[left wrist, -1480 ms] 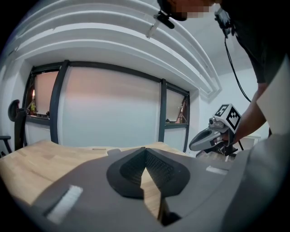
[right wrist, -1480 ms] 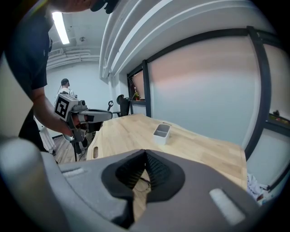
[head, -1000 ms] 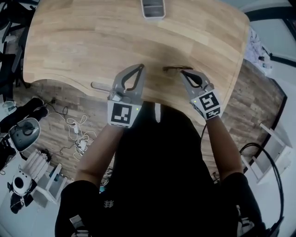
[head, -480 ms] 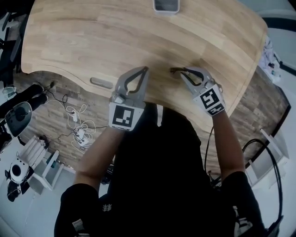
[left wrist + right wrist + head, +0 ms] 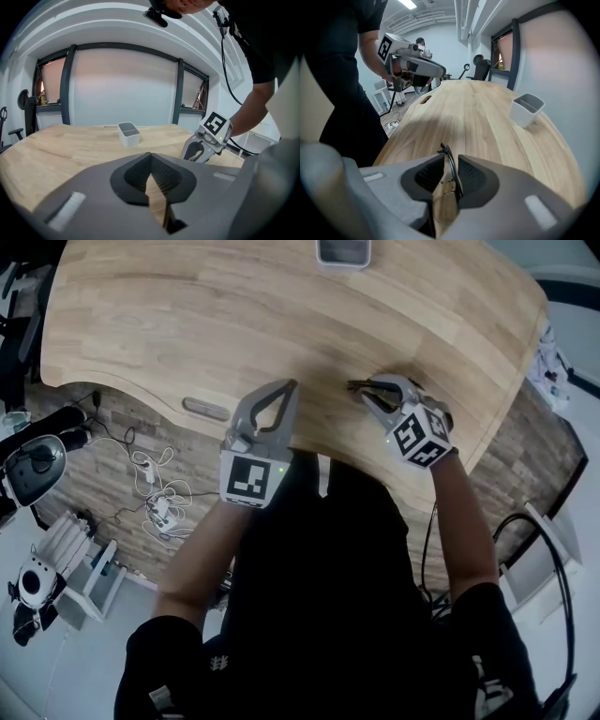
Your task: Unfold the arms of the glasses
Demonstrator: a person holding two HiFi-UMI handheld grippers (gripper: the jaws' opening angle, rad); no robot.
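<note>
The glasses [image 5: 356, 383] are thin and dark-framed, and they stick out of my right gripper [image 5: 366, 388] just over the wooden table [image 5: 187, 315] near its front edge. In the right gripper view the glasses [image 5: 451, 171] stand on edge between the pads of the right gripper [image 5: 450, 154], which is shut on them, with one hinge end poking past the tips. My left gripper [image 5: 293, 383] hovers a hand's width to the left, shut and holding nothing. In the left gripper view its tips [image 5: 150, 157] meet, and the right gripper [image 5: 206, 140] shows ahead on the right.
A small white open container [image 5: 343, 251] stands at the table's far edge, also in the left gripper view [image 5: 128, 133] and the right gripper view [image 5: 526, 109]. An oval slot [image 5: 205, 409] sits in the table's front left. Cables and gear lie on the floor at left.
Both grippers have sunk closer to the table. The right one has rolled, turning its marker cube, with the glasses still in its jaws. The left stays shut and empty.
</note>
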